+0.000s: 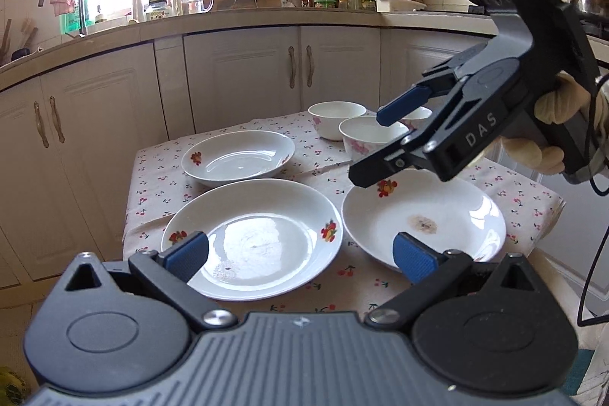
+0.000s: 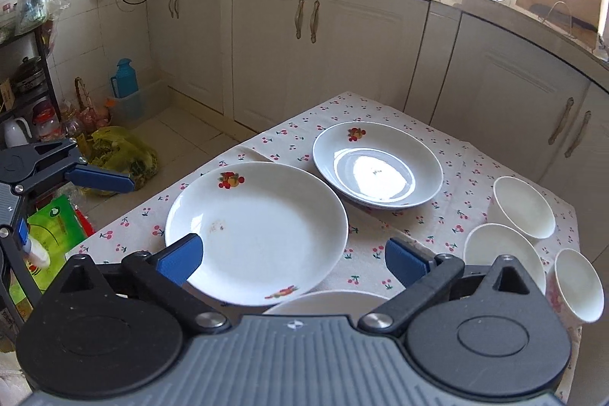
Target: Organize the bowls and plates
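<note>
Three white plates with fruit decals lie on a cherry-print tablecloth (image 1: 152, 185): a far-left plate (image 1: 238, 158), a near middle plate (image 1: 253, 238) and a stained right plate (image 1: 422, 219). Three white bowls (image 1: 337, 118) stand close together at the far side. My left gripper (image 1: 300, 255) is open and empty, above the near edge between the middle and right plates. My right gripper (image 1: 375, 143) hangs open and empty over the right plate's far rim, in front of the bowls. In the right wrist view my right gripper (image 2: 295, 259) frames the middle plate (image 2: 259, 231). The far plate (image 2: 377, 166) lies behind and the bowls (image 2: 523, 208) at right.
Cream cabinets (image 1: 243, 71) and a cluttered counter (image 1: 266, 14) wrap behind the table. A gloved hand (image 1: 552, 101) holds the right gripper. Left of the table, the floor holds a yellow bag (image 2: 118, 151), a blue flask (image 2: 125, 78) and a shelf rack (image 2: 26, 63). One left gripper finger (image 2: 102, 179) shows there.
</note>
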Demonstrator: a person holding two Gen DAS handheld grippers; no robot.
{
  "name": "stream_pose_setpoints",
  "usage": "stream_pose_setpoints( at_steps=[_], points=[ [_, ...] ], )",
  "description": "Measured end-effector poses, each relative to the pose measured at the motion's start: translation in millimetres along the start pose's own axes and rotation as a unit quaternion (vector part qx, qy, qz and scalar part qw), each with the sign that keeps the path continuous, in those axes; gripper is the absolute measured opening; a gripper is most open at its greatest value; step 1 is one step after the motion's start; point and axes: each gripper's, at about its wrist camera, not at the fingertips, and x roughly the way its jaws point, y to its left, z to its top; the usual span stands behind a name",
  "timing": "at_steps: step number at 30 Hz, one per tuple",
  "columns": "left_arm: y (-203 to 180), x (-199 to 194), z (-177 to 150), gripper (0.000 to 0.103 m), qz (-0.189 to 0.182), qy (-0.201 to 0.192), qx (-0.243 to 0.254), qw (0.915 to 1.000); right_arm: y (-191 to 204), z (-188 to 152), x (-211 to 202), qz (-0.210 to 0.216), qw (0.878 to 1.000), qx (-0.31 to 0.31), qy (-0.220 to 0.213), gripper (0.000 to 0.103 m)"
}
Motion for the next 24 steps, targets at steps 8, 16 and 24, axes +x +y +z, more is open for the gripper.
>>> stream_pose_setpoints(
  at_steps=[8, 16, 24],
  points=[
    [-33, -3, 5, 0.102, -0.006, -0.005, 0.000, 1.0000, 3, -48, -41, -0.035, 0.999, 0.002, -0.020, 0.103],
    [-59, 1, 9, 0.102, -0.007, -0.011, -0.010, 0.9999, 6, -90, -64, -0.058, 0.998, 0.017, -0.030, 0.103],
    [-66, 6, 10, 0.102, 0.000, -0.009, -0.035, 0.9993, -1, -122, -78, -0.075, 0.996, 0.045, -0.036, 0.103]
  ],
)
